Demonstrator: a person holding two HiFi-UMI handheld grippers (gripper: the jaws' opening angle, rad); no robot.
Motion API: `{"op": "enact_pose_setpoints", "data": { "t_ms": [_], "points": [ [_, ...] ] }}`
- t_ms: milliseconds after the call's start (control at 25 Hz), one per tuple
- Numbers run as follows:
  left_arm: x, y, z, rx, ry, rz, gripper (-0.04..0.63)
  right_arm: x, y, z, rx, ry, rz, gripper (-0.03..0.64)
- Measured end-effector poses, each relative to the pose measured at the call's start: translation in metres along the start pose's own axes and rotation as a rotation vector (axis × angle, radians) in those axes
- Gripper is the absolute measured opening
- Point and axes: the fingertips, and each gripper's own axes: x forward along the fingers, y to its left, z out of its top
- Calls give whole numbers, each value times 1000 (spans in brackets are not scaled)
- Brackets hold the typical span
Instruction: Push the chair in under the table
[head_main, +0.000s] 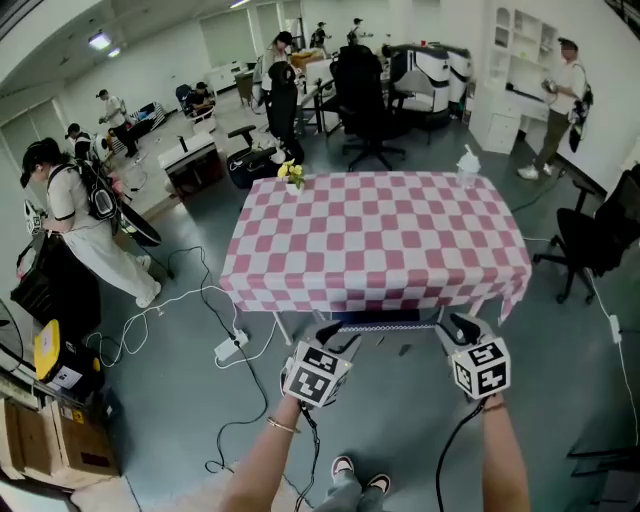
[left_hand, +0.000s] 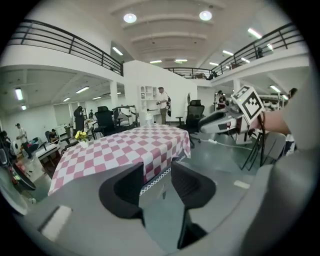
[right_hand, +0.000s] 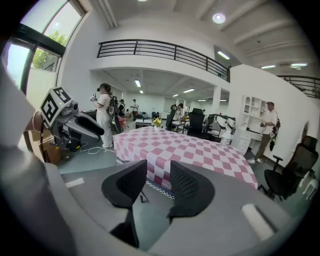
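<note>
The table (head_main: 375, 235) wears a pink-and-white checked cloth and stands in the middle of the head view. Under its near edge only the dark top of the chair (head_main: 385, 322) shows; the rest is hidden by the cloth. My left gripper (head_main: 336, 342) hangs just left of that chair top, apart from it, open and empty. My right gripper (head_main: 456, 328) is just right of it, also open and empty. In the left gripper view the jaws (left_hand: 157, 182) stand apart with the table's corner (left_hand: 165, 150) beyond. The right gripper view shows the same gap (right_hand: 159, 182) and table (right_hand: 190, 150).
Yellow flowers (head_main: 291, 172) and a clear bottle (head_main: 468, 160) stand on the table's far corners. A power strip (head_main: 230, 347) and cables lie on the floor at the left. A black office chair (head_main: 595, 240) stands at the right; several people and more chairs are behind.
</note>
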Motion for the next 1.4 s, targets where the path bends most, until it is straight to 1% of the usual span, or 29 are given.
{"op": "enact_pose_setpoints", "data": {
  "t_ms": [80,160,240,320,400,440,560,600,680,720,760,1040,1240,1400],
  "points": [
    [-18,-2,12,-66,-67,40,173,-19,4,10,39,-47,-53,153],
    [-38,-2,21,-119,-144,104,164,-40,9,17,97,-109,-107,152],
    [-58,-2,29,-152,-219,170,146,-62,14,20,168,-175,-154,152],
    [-75,-3,33,-182,-274,215,144,-82,17,22,218,-229,-203,152],
    [-90,-4,35,-218,-314,246,142,-100,17,24,245,-273,-252,150],
    [-96,-4,35,-233,-329,264,132,-108,16,25,257,-292,-273,150],
    [-117,-1,34,-258,-374,334,75,-129,17,27,294,-330,-320,137],
    [-124,-1,35,-264,-389,355,58,-135,18,27,298,-338,-333,121],
    [-135,0,37,-272,-417,388,24,-145,21,27,293,-350,-361,66],
    [-139,0,38,-274,-427,398,4,-149,22,28,290,-356,-372,40],
    [-142,-1,38,-278,-433,402,2,-152,24,27,290,-360,-379,29],
    [-150,-6,32,-312,-440,393,2,-160,34,18,307,-356,-392,17],
    [-150,-9,23,-299,-415,398,2,-162,35,7,318,-337,-396,15],
    [-154,-8,17,-314,-403,404,2,-164,39,5,312,-332,-388,9]
  ]
}}
